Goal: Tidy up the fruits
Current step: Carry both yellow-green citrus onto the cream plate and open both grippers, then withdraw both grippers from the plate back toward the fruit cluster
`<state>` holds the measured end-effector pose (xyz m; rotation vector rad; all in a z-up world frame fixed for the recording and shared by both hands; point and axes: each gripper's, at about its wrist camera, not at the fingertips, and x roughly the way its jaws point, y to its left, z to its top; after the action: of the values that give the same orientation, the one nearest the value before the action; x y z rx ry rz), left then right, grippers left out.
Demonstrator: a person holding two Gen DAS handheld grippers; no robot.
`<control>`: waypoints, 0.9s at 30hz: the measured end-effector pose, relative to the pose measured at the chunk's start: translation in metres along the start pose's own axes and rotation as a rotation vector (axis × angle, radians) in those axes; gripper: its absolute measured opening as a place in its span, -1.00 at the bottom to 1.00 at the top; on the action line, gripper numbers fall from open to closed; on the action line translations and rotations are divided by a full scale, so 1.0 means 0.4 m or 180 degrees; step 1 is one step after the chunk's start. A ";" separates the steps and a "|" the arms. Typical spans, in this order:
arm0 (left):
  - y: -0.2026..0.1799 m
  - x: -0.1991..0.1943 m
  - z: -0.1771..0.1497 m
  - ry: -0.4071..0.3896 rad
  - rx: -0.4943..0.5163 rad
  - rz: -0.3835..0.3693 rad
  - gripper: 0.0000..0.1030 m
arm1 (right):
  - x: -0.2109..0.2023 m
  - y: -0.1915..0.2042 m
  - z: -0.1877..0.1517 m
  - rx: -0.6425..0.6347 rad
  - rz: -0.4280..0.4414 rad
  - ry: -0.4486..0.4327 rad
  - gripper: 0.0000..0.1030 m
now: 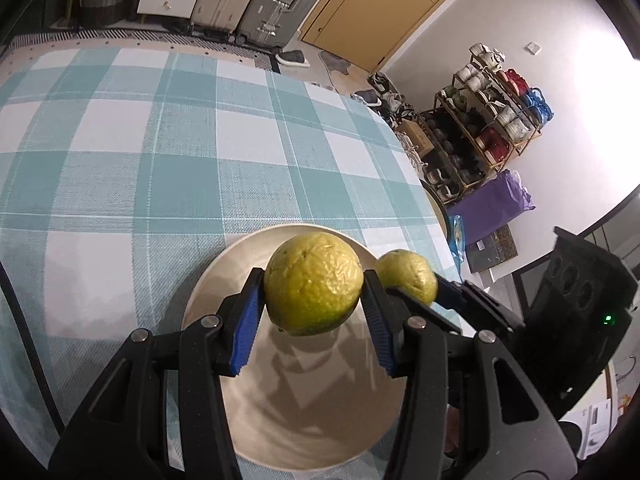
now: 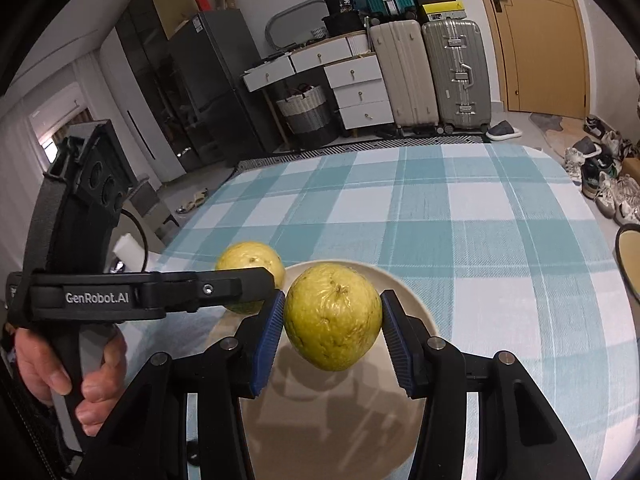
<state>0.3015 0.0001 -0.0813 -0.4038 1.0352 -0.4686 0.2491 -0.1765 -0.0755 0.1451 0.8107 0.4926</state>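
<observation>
My left gripper [image 1: 313, 292] clamps a round, wrinkly-skinned yellow-green fruit [image 1: 312, 282] above the smooth cream plate [image 1: 224, 276]. My right gripper [image 2: 332, 320] pinches a second dimpled fruit [image 2: 333, 316] over the same plate, just beside the first. The plate's near rim is hidden behind black fingers [image 1: 248, 300]; the woven teal check cloth [image 1: 160, 140] runs off-frame.

Bright glare at right wall, soft shadows below, fisheye-warped dark edges.

Both black claws [image 1: 313, 312] carry ribbed blue pads [image 2: 269, 344], silver screws, white "GenRobot.AI" lettering.
</observation>
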 end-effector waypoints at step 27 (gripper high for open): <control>0.021 -0.023 0.033 -0.0065 -0.0179 -0.0004 0.50 | 0.005 -0.056 0.004 0.0225 0.0095 -0.0171 0.50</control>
<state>0.3108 0.0134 -0.0732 -0.4584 1.0300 -0.4362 0.2595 -0.1953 -0.0827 0.2351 0.7745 0.4864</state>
